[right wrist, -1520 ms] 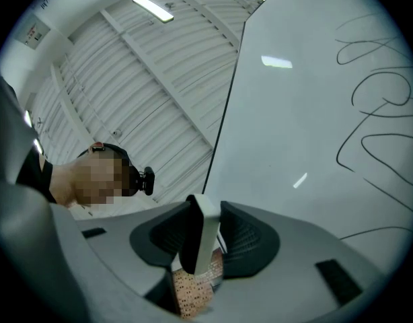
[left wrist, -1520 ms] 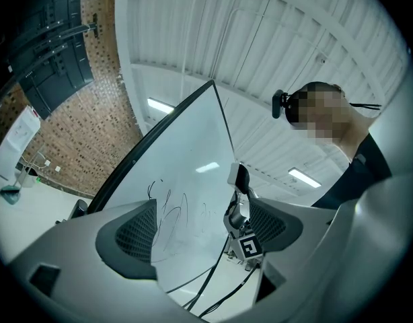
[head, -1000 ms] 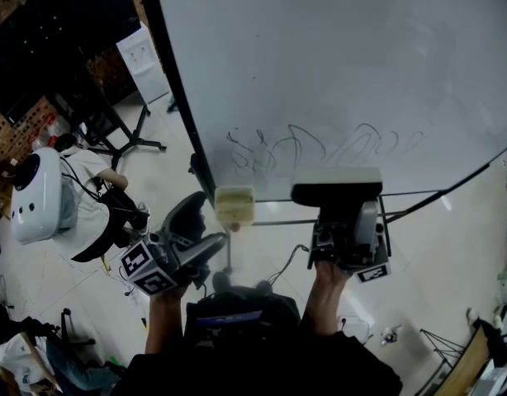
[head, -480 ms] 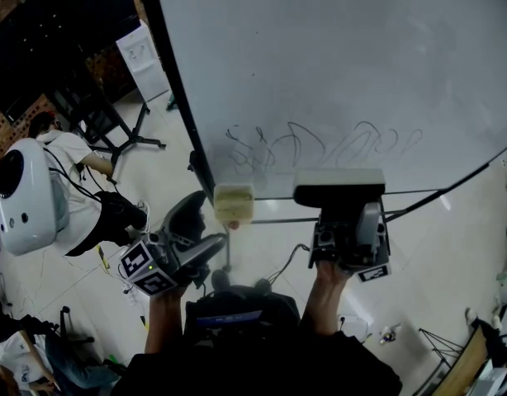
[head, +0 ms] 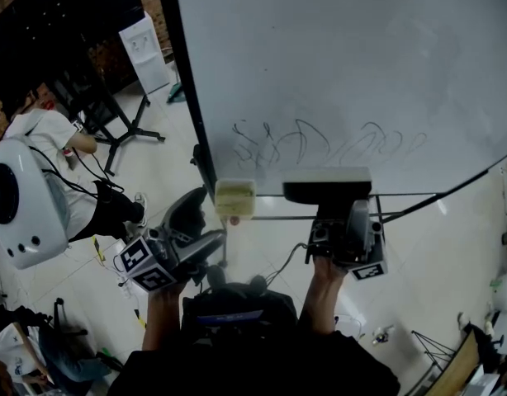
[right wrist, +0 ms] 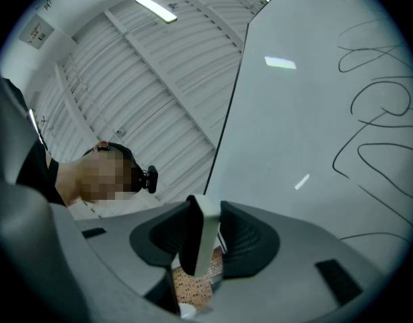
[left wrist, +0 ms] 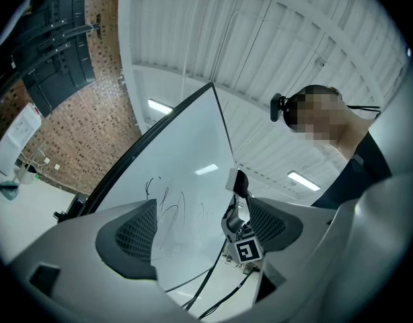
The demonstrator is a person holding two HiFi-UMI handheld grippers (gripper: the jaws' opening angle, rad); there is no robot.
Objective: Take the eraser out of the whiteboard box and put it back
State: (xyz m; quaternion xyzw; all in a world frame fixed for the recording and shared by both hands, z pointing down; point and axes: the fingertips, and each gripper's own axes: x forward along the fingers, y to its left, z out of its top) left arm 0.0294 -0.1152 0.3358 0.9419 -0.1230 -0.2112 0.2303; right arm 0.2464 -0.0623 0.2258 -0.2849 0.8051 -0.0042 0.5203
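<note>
Right gripper [head: 334,211] clamps the eraser [head: 328,184] at frame centre, its long axis running left-right along the whiteboard's [head: 344,56] lower edge. The box [head: 234,198] sits just left of it. Left gripper [head: 197,223], nearer the box, gapes empty.

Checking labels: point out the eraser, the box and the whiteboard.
eraser [head: 328,192]: head view, middle of its dark side.
box [head: 235,196]: head view, its pale front face.
whiteboard [head: 336,56]: head view, bare surface above the scribbles.

Left claw [head: 208,218] jaws apart, right claw [right wrist: 205,229] clamped on eraser [head: 326,185]
</note>
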